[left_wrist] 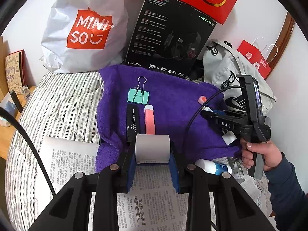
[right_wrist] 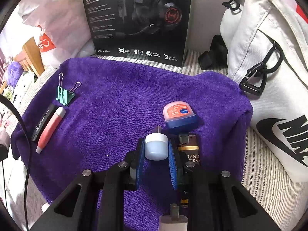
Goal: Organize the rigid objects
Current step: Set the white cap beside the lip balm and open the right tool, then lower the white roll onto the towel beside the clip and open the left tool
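White-capped pale-blue jar (right_wrist: pixel 156 148) clamped in right gripper (right_wrist: pixel 156 154).

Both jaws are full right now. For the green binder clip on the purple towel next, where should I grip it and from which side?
Take the green binder clip by its flat green body, coming from above, pads on the two long edges. It lies on its side on the purple towel, wire handles splayed away from the black Horizon bar; those loops are thin and would likely slip.
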A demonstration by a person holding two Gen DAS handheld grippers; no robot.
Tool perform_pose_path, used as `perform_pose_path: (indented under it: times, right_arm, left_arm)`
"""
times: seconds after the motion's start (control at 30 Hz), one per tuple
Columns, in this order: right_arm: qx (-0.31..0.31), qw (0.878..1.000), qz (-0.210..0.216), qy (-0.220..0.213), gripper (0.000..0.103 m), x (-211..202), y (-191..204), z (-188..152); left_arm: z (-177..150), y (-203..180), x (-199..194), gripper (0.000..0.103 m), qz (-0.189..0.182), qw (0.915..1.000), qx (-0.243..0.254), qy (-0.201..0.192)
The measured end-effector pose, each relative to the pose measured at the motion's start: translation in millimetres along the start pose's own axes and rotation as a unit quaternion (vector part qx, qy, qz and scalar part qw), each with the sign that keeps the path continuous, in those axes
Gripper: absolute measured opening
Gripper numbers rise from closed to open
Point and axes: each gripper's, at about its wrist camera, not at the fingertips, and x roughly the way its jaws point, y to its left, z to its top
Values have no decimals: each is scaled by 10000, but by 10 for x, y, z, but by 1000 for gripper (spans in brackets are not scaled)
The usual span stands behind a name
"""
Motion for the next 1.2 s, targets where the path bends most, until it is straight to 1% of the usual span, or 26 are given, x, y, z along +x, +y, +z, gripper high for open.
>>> perform_pose_path:
  times: [0.1,0.13,0.17,0.23,0.4,0.5,0.73,0.87,1.03,1.2]
  right_arm:
    - [-10,10000,47,0,26,1,4,-12]
    - [2,9999,164,9,33,3,6,-14]
    - [22,9997,262,10,42,-2,-4,-22]
    - [67,9994,333,22,46,-26,-17,-45]
    - [146,9993,331,-62,46,-185,-39,-103]
    - [276,9987,336,-276,46,-409,-80,-147]
    - [605,9956,344,-624,46,-961,-271,-371]
    - [755,9950,209,-621,46,-1109,-380,-529]
    - [912,9947,17,-469,46,-1183,-522,-781]
    - [1072,9937,-4,-338,46,-1198,-580,-988]
  left_arm:
    - [4,-6,22,29,-10,10000,26,40]
    - [3,-5,22,29,-2,10000,35,40]
    - [5,-5,20,29,-10,10000,42,40]
    - [12,2,28,29,-24,10000,39,60]
    - [63,12,61,29,-16,10000,36,91]
    - [113,-7,92,29,-109,9999,9,119]
    - [256,-168,242,29,-22,9994,288,182]
    - [321,-287,382,29,78,9984,499,244]
    - [412,-363,551,29,-29,9983,512,272]
    - [559,-457,805,29,115,9970,664,375]
